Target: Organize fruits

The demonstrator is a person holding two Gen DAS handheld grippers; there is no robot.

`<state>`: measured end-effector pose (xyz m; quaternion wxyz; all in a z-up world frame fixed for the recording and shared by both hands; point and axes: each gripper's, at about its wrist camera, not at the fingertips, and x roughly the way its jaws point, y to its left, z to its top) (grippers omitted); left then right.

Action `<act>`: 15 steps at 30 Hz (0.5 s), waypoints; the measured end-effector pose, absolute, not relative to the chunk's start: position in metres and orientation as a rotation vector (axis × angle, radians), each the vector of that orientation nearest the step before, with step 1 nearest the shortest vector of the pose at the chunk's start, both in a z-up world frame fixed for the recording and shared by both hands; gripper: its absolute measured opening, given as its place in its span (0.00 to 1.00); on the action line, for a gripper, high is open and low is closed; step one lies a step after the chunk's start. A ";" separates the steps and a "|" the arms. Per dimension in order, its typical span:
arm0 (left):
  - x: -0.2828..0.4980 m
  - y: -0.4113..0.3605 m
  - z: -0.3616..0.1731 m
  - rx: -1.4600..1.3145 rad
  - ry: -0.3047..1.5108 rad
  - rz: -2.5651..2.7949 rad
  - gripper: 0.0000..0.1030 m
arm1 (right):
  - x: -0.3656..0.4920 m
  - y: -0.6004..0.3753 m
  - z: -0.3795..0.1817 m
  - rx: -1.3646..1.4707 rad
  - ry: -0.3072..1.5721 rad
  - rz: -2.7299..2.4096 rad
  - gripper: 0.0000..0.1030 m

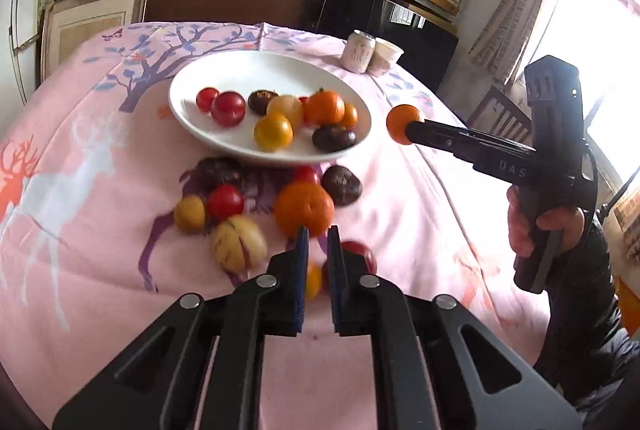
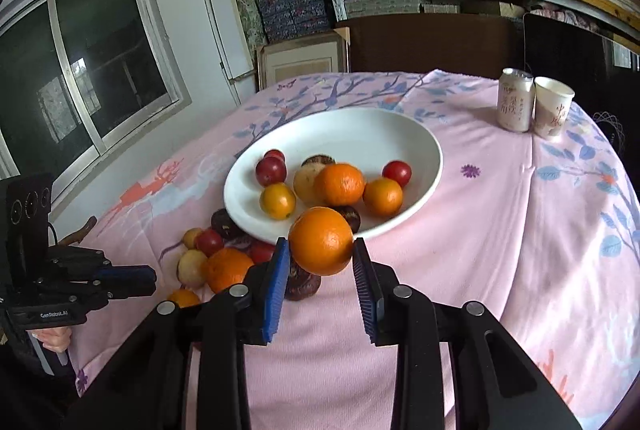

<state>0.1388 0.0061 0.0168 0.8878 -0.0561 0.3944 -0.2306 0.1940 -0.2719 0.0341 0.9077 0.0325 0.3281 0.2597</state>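
Observation:
A white plate on the pink cloth holds several fruits: tomatoes, oranges, dark chestnut-like fruits. More loose fruit lies in front of it, including an orange, a red tomato and a pale striped fruit. My right gripper is shut on an orange, held in the air just off the plate's near right rim. My left gripper hovers above the loose fruit, jaws nearly closed and empty.
A drink can and a paper cup stand at the table's far right. Shelves of boxes and dark chairs are behind the table. A window is on the right side.

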 end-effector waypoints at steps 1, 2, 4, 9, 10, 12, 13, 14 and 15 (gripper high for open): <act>0.142 0.005 0.016 -0.103 0.834 -0.475 0.08 | 0.197 -0.271 0.036 0.074 0.680 0.543 0.31; 0.142 0.004 0.014 -0.091 0.847 -0.483 0.08 | 0.199 -0.270 0.036 0.080 0.681 0.551 0.31; 0.136 0.007 0.006 -0.077 0.873 -0.490 0.08 | 0.198 -0.269 0.033 0.074 0.682 0.558 0.31; 0.111 0.016 0.000 -0.001 0.872 -0.427 0.47 | 0.194 -0.272 0.017 0.086 0.716 0.544 0.31; 0.110 0.014 -0.001 0.018 0.878 -0.423 0.55 | 0.194 -0.273 0.015 0.095 0.719 0.540 0.31; 0.106 0.010 -0.003 0.055 0.870 -0.421 0.57 | 0.193 -0.275 0.011 0.115 0.721 0.538 0.32; 0.104 0.007 -0.003 0.080 0.867 -0.423 0.60 | 0.193 -0.276 0.009 0.122 0.722 0.538 0.32; 0.101 0.005 -0.004 0.098 0.865 -0.427 0.63 | 0.192 -0.275 0.008 0.124 0.724 0.538 0.31; 0.100 0.003 -0.005 0.119 0.861 -0.429 0.63 | 0.192 -0.275 0.007 0.123 0.727 0.540 0.32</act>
